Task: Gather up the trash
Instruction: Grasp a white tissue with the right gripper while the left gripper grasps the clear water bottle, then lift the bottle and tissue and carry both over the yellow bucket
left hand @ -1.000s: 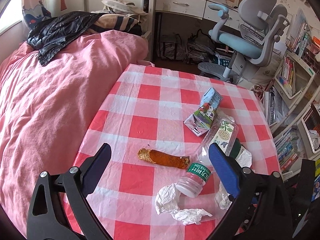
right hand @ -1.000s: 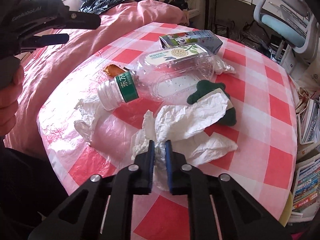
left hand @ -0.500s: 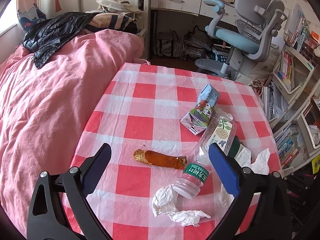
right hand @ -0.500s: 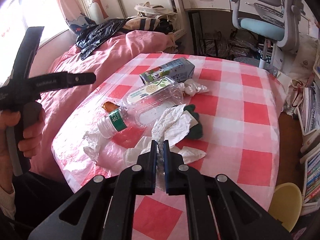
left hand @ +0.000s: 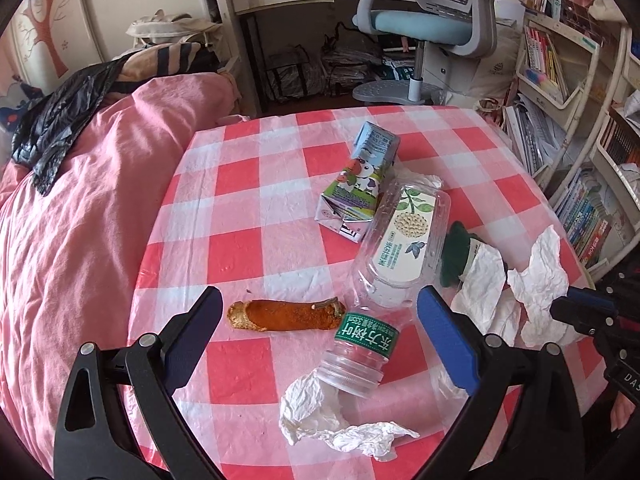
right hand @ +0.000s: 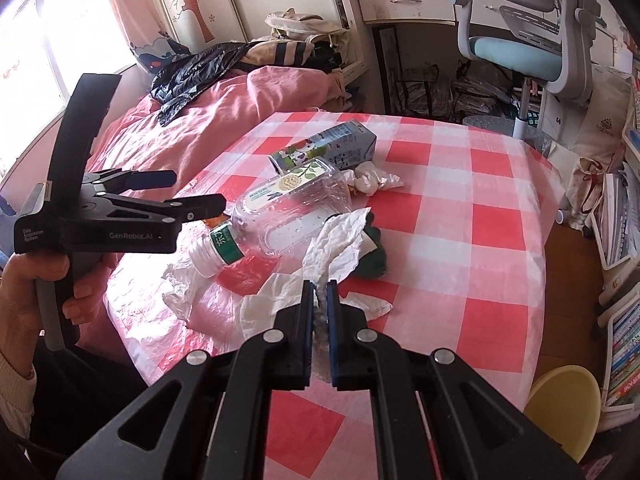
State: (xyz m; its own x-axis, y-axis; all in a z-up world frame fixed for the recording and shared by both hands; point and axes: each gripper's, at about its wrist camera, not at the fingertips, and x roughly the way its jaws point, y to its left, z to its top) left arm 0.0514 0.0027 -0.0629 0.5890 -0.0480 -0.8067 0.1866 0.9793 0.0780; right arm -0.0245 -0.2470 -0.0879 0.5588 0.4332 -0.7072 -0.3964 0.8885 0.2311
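Crumpled tissue (right hand: 340, 240) hanging pinched in the closed right gripper (right hand: 319, 296) above the table (right hand: 480, 208); lifting it clear slowly, keeping the wide-open left gripper (left hand: 320, 312) hovering over the bottle (left hand: 384, 272).

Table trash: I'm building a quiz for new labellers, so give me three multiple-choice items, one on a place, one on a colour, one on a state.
1. Where does the milk carton lie?
A. on the checked tablecloth
B. on the pink bed
C. on the floor

2. What colour is the label band at the neck of the clear bottle?
A. yellow
B. green
C. blue

3. How are the fingers of the right gripper?
A. wide open over the bottle
B. shut on white tissue
C. shut on the carton

Answers:
1 A: it lies flat on the cloth beside the bottle.
2 B: the band is green with white characters.
3 B: tissue is pinched between the near-closed fingers.
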